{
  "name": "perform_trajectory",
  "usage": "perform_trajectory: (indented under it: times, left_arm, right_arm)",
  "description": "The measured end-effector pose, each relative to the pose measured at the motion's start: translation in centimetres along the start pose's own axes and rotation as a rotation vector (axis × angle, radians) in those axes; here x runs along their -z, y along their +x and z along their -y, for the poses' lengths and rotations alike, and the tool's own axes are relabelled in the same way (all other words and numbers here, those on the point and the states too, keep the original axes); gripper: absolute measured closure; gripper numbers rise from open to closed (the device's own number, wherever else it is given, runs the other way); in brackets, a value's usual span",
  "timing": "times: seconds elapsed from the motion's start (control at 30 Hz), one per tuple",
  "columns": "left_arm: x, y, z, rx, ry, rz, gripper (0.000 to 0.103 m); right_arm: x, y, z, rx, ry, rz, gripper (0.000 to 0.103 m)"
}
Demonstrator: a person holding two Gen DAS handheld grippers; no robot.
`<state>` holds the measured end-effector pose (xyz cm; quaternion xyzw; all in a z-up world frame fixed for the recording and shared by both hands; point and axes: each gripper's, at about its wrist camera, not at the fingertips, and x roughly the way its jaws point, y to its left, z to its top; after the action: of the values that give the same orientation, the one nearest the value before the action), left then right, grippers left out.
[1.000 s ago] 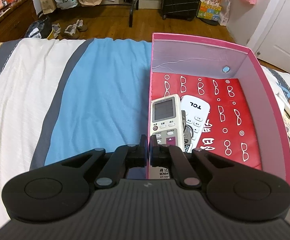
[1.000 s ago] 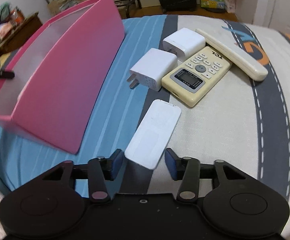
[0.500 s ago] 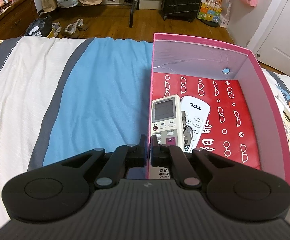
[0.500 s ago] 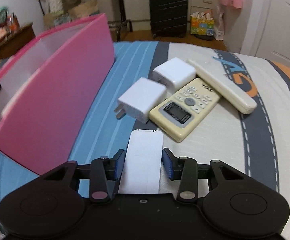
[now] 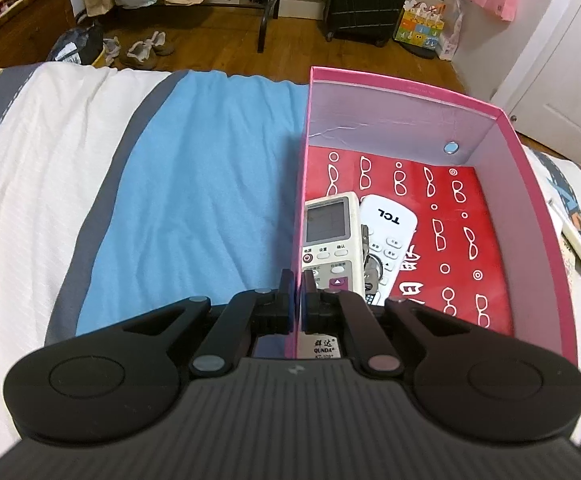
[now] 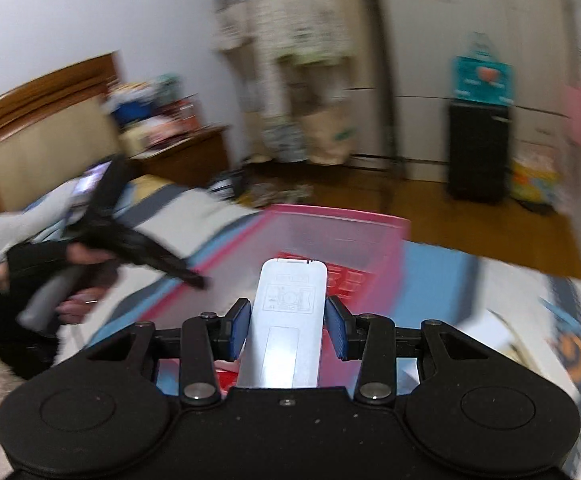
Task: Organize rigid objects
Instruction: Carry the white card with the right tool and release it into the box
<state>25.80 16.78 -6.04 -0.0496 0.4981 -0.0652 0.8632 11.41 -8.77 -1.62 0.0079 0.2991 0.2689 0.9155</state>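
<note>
While my left gripper (image 5: 297,296) stays clenched on the near wall of the open pink cardboard box (image 6: 332,216), my right gripper (image 6: 286,326) grasps the slim white plastic remote (image 6: 286,320), its long axis pointing straight ahead at that box.

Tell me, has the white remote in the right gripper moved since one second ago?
Yes. The white remote, then lying on the bed beside the pink box, is now clamped in the right gripper, lifted off the bedding and carried toward the box opening.
</note>
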Motion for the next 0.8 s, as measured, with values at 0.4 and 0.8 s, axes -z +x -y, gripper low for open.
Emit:
perform_trajectory:
  times: [0.4,0.8]
  left_arm:
    - [0.2,0.1,0.0,0.001,0.011,0.005,0.1]
    - [0.2,0.4,0.1,-0.009,0.028,0.004,0.1]
  right_arm:
    - [-0.8,13.6,-2.7,0.042,-0.066,-0.369,0.057]
    - [-0.7,12.9,-2.4,0.064,-0.054,-0.381,0.055]
